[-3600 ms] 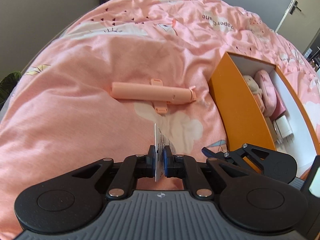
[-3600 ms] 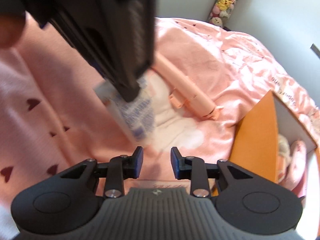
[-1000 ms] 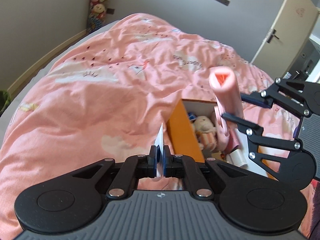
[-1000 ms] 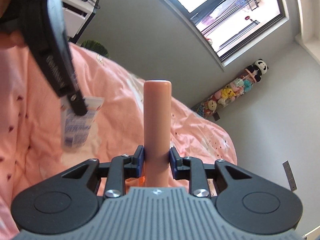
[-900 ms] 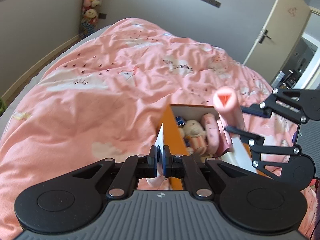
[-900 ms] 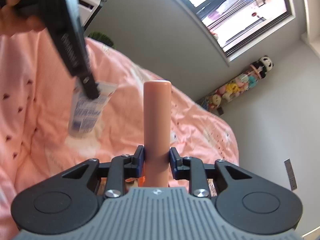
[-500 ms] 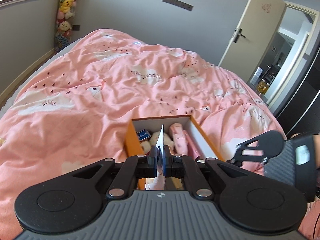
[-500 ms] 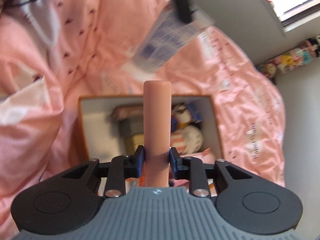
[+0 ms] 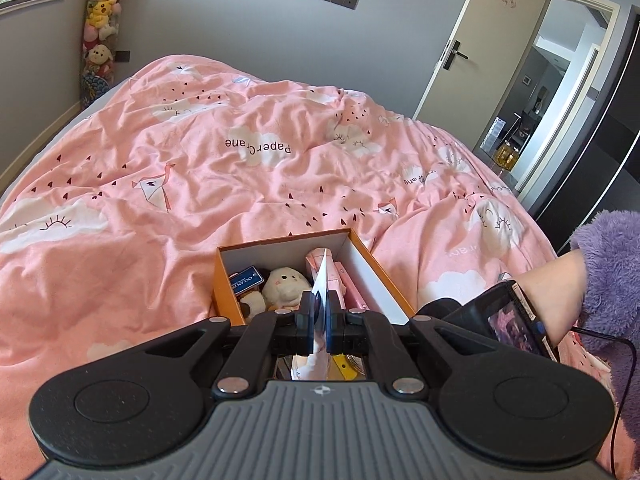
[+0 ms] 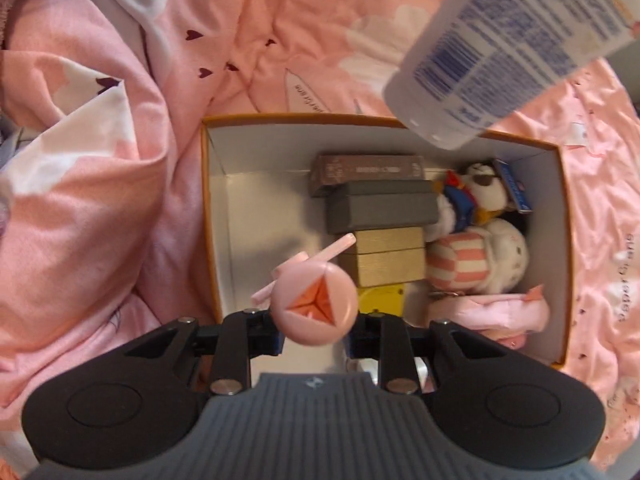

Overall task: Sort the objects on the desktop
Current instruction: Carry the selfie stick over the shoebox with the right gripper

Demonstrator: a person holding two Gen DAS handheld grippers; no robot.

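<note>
Pink duvet (image 9: 200, 184), hanging plush toys (image 9: 98, 20), open door (image 9: 476, 44)

Blurred print on the white tube (image 10: 516, 36), its crimped end cut off by the top edge.

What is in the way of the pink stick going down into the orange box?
Nothing visible. The right gripper holds the pink plastic stick end-down over the orange cardboard box, above the bare white floor at its left side. The stacked small boxes sit just beside that gap.
</note>
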